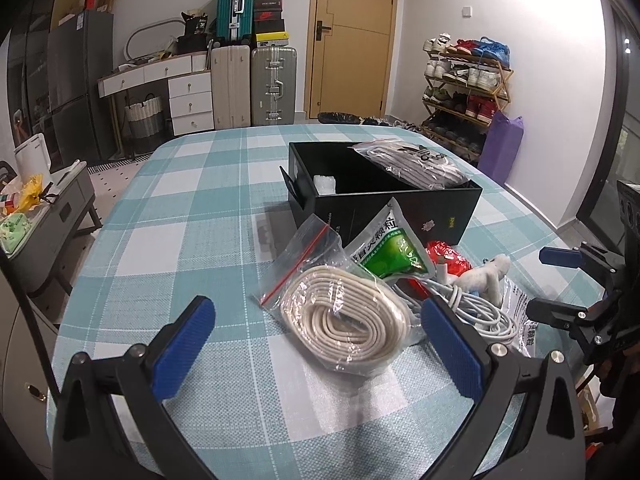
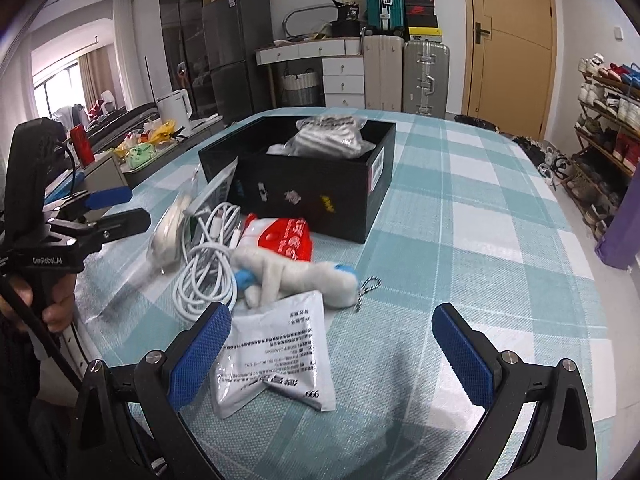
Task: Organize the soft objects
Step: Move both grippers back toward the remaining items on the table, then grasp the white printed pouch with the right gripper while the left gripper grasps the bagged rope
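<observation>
A black box (image 1: 400,210) stands on the checked tablecloth with a bagged grey striped garment (image 1: 412,162) lying in it; the box also shows in the right wrist view (image 2: 320,196). In front lie a bagged beige cord coil (image 1: 344,326), a green sachet (image 1: 394,254), a red packet (image 2: 286,238), a white cable (image 2: 208,276), a white plush toy (image 2: 296,276) and a white sachet (image 2: 276,354). My left gripper (image 1: 320,320) is open just before the cord bag. My right gripper (image 2: 332,330) is open, with the white sachet between its fingers.
The table (image 1: 192,200) has teal-and-white checks and a curved front edge. Suitcases (image 1: 254,84), a white drawer desk (image 1: 180,92) and a shoe rack (image 1: 464,92) stand behind by the wall. A low side table (image 1: 36,216) with clutter is at the left.
</observation>
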